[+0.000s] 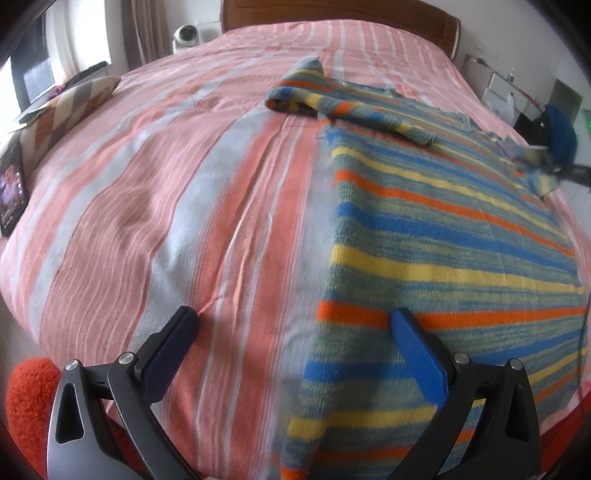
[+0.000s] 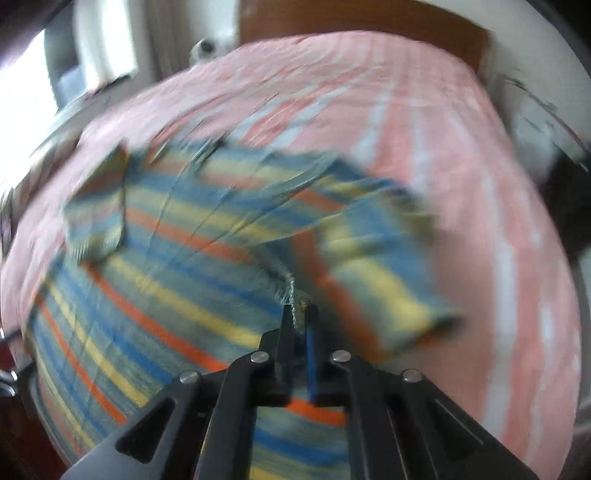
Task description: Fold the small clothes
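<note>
A small knitted sweater (image 1: 443,236) with blue, yellow, orange and grey-green stripes lies spread on the bed. One sleeve (image 1: 314,99) is folded across its top. My left gripper (image 1: 291,321) stands open, low over the sweater's left bottom edge, its blue finger over the knit and its dark finger over the sheet. In the blurred right wrist view, my right gripper (image 2: 299,314) is shut on a ribbed edge of the sweater (image 2: 184,258), beside the right sleeve (image 2: 376,266). That gripper (image 1: 554,168) also shows far right in the left wrist view, holding the cloth.
The bed's pink and grey striped sheet (image 1: 166,206) stretches left and beyond the sweater. A patterned pillow (image 1: 70,107) and a phone (image 1: 13,188) lie at the left edge. A wooden headboard (image 1: 332,14) stands at the far end. Something fuzzy and red (image 1: 29,398) is at bottom left.
</note>
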Available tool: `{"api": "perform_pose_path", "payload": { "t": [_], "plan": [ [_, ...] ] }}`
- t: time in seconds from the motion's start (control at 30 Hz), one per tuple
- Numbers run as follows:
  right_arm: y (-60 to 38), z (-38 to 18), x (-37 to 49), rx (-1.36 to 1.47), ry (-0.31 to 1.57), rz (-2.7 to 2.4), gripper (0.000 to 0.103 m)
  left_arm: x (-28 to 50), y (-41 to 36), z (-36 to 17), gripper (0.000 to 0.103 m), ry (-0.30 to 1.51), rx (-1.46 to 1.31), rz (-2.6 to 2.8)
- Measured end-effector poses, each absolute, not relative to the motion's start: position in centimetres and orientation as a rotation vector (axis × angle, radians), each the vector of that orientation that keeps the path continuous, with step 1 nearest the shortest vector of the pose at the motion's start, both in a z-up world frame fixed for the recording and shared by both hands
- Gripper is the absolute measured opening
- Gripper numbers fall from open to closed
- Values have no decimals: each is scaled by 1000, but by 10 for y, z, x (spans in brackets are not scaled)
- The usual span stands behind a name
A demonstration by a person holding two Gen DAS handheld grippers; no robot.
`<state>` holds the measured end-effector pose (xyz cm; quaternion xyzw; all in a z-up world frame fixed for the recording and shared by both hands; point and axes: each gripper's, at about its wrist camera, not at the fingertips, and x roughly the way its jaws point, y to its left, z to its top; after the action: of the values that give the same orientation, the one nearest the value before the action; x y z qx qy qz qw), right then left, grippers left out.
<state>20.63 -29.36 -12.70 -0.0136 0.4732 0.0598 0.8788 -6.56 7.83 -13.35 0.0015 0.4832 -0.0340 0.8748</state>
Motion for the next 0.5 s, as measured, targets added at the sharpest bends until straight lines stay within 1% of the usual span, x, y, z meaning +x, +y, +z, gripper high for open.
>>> {"api": "perform_pose_path", "payload": {
  "t": [0.13,0.23,0.37,0.5],
  "plan": [
    [-378,-95,184,30,905,-67,4,-62,74,-135,103,1006,16,-62],
    [-444,-88,167,114,891,-218,5,-61,74,-135,103,1008,10,-67],
    [-514,-105,131,261,912,-371,4,-60,73,-136,103,1007,13,-62],
    [-539,-132,105,375,956,-404,3,-60,73,-138,103,1002,14,-56]
  ]
}}
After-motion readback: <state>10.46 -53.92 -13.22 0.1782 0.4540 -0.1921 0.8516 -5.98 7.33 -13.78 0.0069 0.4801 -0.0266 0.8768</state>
